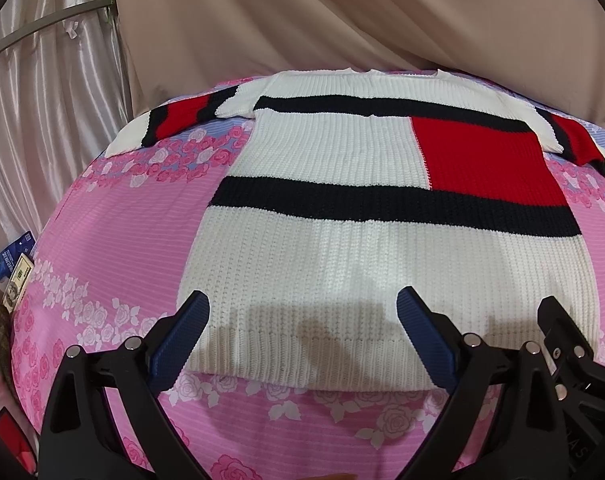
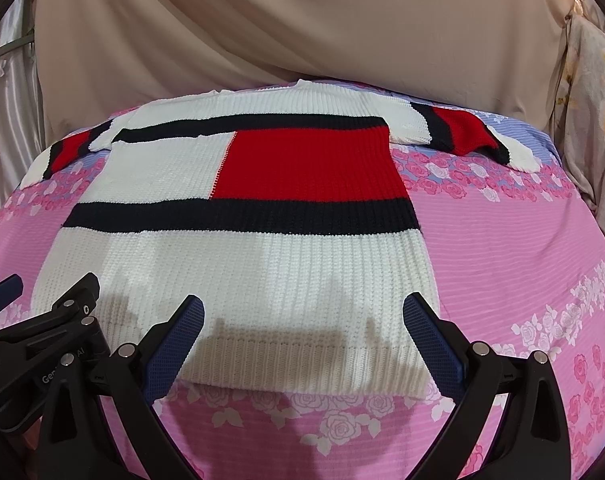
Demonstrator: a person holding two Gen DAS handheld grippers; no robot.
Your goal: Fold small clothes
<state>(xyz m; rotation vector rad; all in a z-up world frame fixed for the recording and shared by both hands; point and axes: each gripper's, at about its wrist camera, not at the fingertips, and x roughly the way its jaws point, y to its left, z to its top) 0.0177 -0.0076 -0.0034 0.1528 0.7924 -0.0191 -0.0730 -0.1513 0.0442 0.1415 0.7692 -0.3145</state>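
Hovering at the near hem, you have both claws spread wide and clamped on nothing: your left gripper (image 1: 302,320) sits over the hem's left half, your right gripper (image 2: 302,320) over its right half. The white ribbed knit sweater with navy stripes and a red block (image 1: 342,208) lies flat and face up on the pink rose-printed bedsheet (image 1: 114,248), sleeves spread out to either side, collar at the far edge near the beige draped curtain (image 1: 342,20).

By my reading, no fold has been made yet; you are at the opening grasp. The next move calls for lowering each claw until one finger slips under the ribbed hem band (image 2: 286,360), pinching both layers, then carrying the hem toward the collar evenly, so the thick knit does not skew.

As for writing: your left tool's body (image 2: 42,360), seen from the right wrist, shows "Gen" and "AI", partly hidden. At the bed's left edge a small card like a banknote (image 1: 18,284) shows "100"; the blue packet (image 1: 16,252) beside it is unreadable.
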